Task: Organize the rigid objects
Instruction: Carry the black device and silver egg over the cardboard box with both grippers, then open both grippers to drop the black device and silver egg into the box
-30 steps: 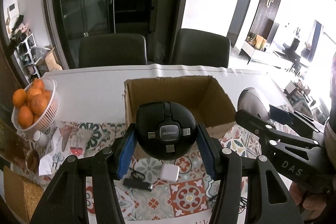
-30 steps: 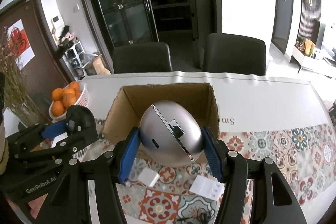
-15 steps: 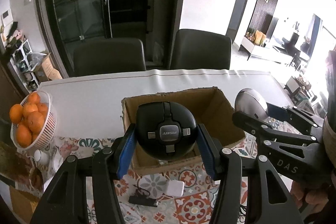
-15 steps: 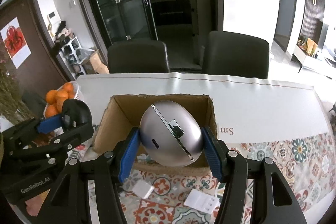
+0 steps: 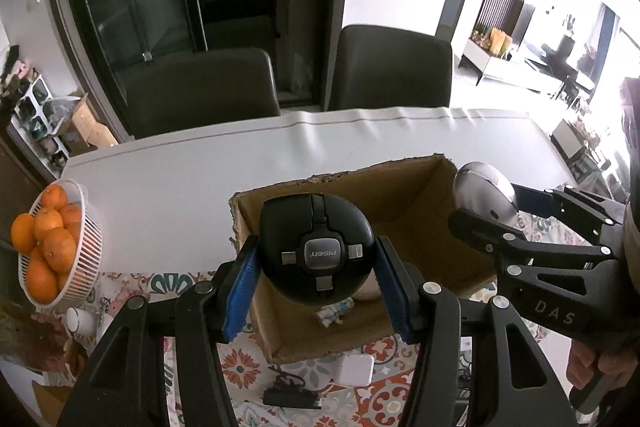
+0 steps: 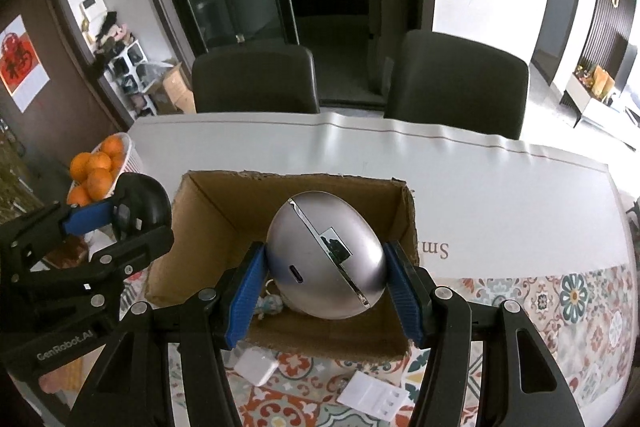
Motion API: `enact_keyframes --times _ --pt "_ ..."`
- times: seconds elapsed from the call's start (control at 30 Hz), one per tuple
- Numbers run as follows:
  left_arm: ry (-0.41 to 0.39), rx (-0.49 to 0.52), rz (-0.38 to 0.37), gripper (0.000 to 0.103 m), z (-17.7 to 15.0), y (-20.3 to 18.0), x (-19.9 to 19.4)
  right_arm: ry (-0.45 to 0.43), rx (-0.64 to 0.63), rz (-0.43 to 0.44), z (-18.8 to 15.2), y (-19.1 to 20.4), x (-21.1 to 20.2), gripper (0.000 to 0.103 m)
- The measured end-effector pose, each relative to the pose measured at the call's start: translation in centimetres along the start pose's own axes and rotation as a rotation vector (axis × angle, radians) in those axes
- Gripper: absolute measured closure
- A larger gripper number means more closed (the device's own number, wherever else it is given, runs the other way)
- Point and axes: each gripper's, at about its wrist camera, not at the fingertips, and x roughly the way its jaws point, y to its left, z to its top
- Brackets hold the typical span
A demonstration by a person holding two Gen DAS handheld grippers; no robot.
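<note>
Holding both loads over the cardboard box (image 6: 208,219) at frame centre, I am gripping the black hub (image 5: 316,247) in the left gripper (image 5: 316,287) and the silver shell (image 6: 326,255) in the right gripper (image 6: 326,291), both poised above its open cavity.

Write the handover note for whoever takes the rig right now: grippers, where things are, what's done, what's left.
Left gripper: shut on the black round device, held over the cardboard box.
Right gripper: shut on the silver round device, also over the box.
Done: a few small items already lie in the box.
Left: release both devices into the box, then collect the white charger, white packet and black adapter from the patterned mat.
</note>
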Motion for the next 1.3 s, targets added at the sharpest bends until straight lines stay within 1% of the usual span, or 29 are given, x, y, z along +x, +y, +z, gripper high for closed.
enact_keyframes --times 0.23,0.37,0.63,1.1,1.3 --pt "0.067 0.001 0.002 0.048 0.7 0.6 2.7 0.067 -0.013 -0.014 0.7 -0.3 2.2 0.043" --pt "0.101 0.015 -0.008 0.048 1.0 0.6 3.9 0.099 -0.009 -0.003 0.9 -0.7 3.5 0.043" --pt "0.179 0.050 -0.005 0.048 0.7 0.6 6.6 0.162 -0.011 -0.002 0.7 -1.3 6.1 0.043" --pt "0.222 0.032 -0.012 0.048 0.5 0.8 8.2 0.213 0.004 0.021 0.3 -1.5 8.1 0.043" --pt "0.205 0.032 0.000 0.048 0.5 0.7 7.9 0.206 -0.006 0.019 0.3 -1.3 7.9 0.043"
